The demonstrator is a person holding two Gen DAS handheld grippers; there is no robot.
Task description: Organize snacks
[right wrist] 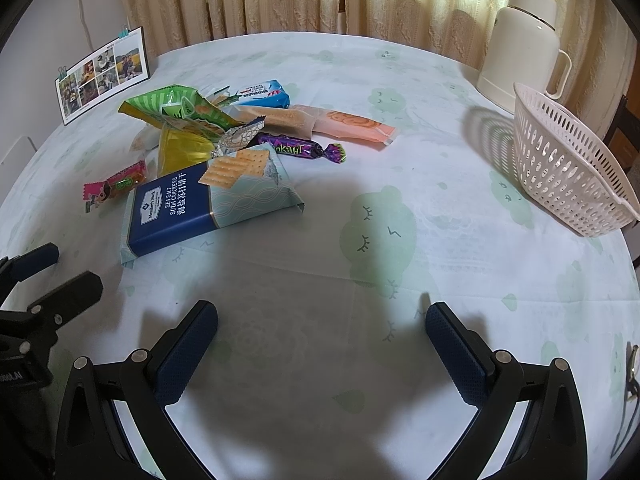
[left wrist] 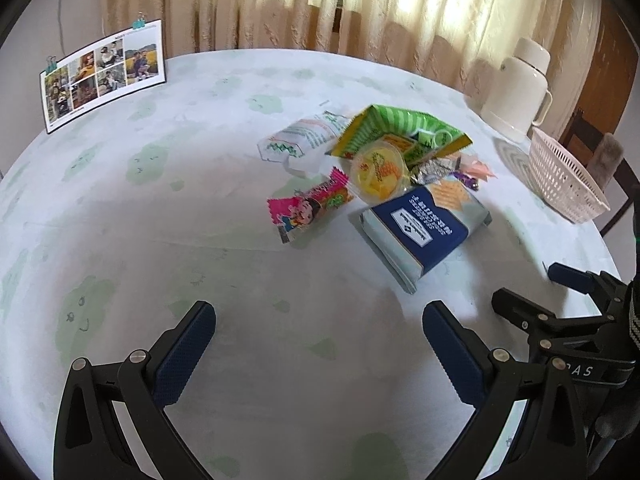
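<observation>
A heap of snacks lies mid-table. A blue soda cracker pack (left wrist: 420,228) (right wrist: 208,204) is nearest, with a pink wrapped bar (left wrist: 308,206) (right wrist: 116,186) to its left. Behind them sit a yellow jelly cup (left wrist: 378,174), a green bag (left wrist: 396,132) (right wrist: 180,114), a purple candy (right wrist: 300,149), a peach pouch (right wrist: 352,126) and a white-and-blue packet (right wrist: 262,94). A white slotted basket (left wrist: 564,176) (right wrist: 568,168) stands empty at the right. My left gripper (left wrist: 320,350) and right gripper (right wrist: 322,352) hover open over bare tablecloth, short of the heap, holding nothing.
A cream thermos jug (left wrist: 516,92) (right wrist: 524,40) stands behind the basket. A photo calendar (left wrist: 104,74) (right wrist: 104,74) stands at the table's far left edge. Curtains hang behind the round table (left wrist: 160,200). A chair back (left wrist: 608,160) shows beyond the basket.
</observation>
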